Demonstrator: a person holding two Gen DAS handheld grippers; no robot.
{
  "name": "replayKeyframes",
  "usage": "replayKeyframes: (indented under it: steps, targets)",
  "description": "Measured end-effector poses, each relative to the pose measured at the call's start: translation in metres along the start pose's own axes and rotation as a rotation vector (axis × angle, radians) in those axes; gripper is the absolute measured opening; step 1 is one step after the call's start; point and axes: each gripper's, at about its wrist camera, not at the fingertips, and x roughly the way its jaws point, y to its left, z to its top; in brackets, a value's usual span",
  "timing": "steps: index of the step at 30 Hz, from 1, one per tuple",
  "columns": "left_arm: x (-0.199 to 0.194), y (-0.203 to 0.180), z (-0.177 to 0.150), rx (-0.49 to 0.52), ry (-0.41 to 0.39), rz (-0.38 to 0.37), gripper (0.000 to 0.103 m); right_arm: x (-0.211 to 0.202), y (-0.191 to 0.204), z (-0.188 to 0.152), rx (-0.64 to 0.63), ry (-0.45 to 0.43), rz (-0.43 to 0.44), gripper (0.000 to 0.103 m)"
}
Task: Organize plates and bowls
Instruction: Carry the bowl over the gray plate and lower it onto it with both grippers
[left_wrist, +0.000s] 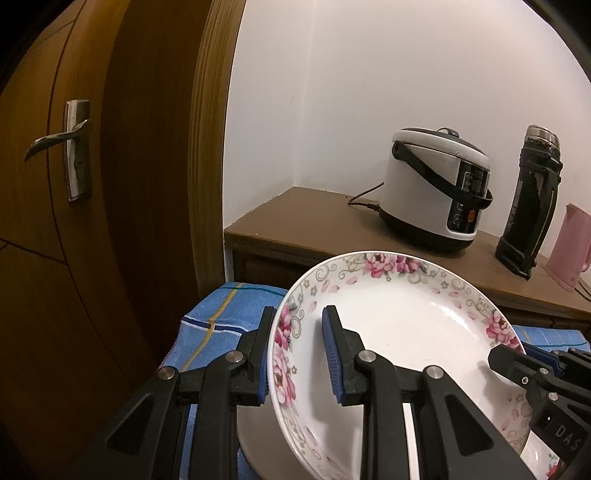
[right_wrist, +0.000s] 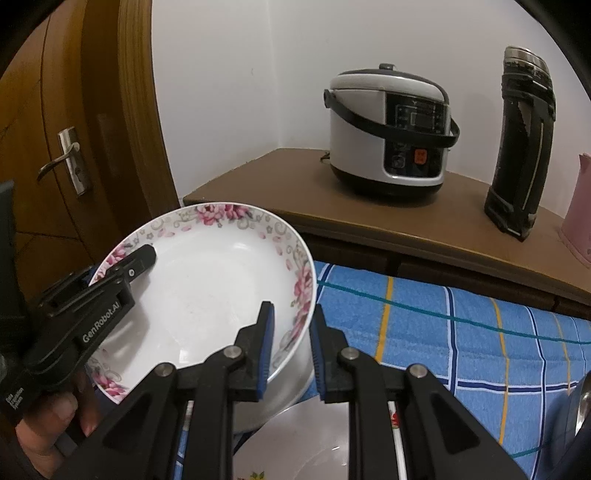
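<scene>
The floral plate (left_wrist: 399, 332) hangs tilted above the blue checked cloth (right_wrist: 461, 325) — left gripper (left_wrist: 295, 354) and right gripper (right_wrist: 291, 347) each straddle opposite rims, jaws narrow, seemingly both pinching it — so neither is nearer.

Floral plate (left_wrist: 399, 332) between left gripper (left_wrist: 295, 354) fingers (tilted)

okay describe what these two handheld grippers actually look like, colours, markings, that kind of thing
Both the left gripper and the right gripper are matte black plastic linkages with round silver pivot pins. Their flat fingers carry ribbed blue pads. White lettering on the left gripper's side reads GenRobot.AI; the right gripper shows a partial "DAS". A bare hand grips the left handle. No cables visible.
</scene>
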Motion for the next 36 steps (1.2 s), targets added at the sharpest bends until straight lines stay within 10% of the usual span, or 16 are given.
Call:
replayKeyframes:
  steps: [36]
  targets:
    - [0.028,0.008,-0.008,-0.033,0.123,0.021,0.029,0.026,0.005,0.007,-0.027,0.080,0.003,0.020]
